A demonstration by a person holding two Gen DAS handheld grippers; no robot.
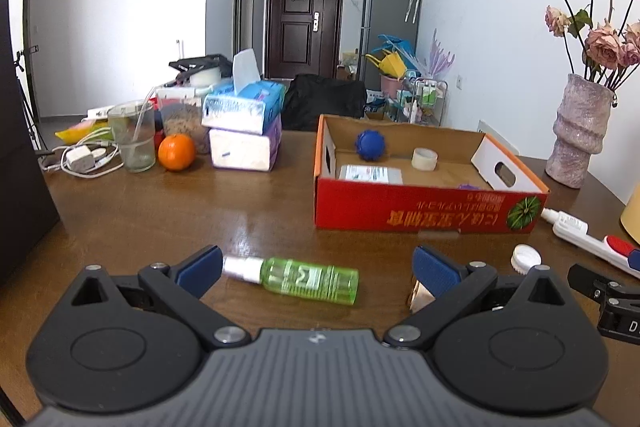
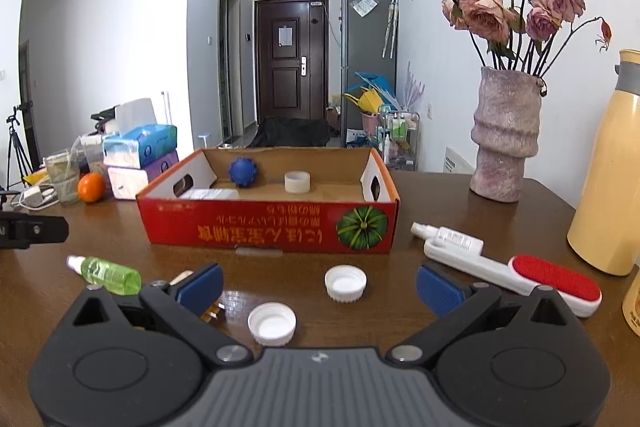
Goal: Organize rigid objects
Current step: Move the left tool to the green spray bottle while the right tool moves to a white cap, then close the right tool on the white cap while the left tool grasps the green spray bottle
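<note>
A green spray bottle [image 1: 296, 278] lies on its side on the wooden table, between the wide-apart blue pads of my open left gripper [image 1: 318, 269]; it also shows at the left in the right wrist view, green bottle [image 2: 108, 274]. My right gripper [image 2: 319, 285] stands open above two white caps [image 2: 345, 283] [image 2: 272, 323]. The red cardboard box [image 1: 424, 211] [image 2: 272, 227] holds a blue spiky ball [image 1: 370, 144], a tape roll [image 1: 424, 158] and a flat packet [image 1: 370, 174]. A small gold-coloured piece [image 1: 420, 297] lies by the left gripper's right finger.
A white and red lint brush [image 2: 516, 273] and a small white spray bottle [image 2: 448, 235] lie right of the box. A vase of dried roses [image 2: 504, 135] and a yellow flask [image 2: 608, 171] stand at the right. Tissue boxes [image 1: 244, 127], an orange [image 1: 176, 151], a glass [image 1: 134, 137] and a charger [image 1: 80, 157] crowd the far left.
</note>
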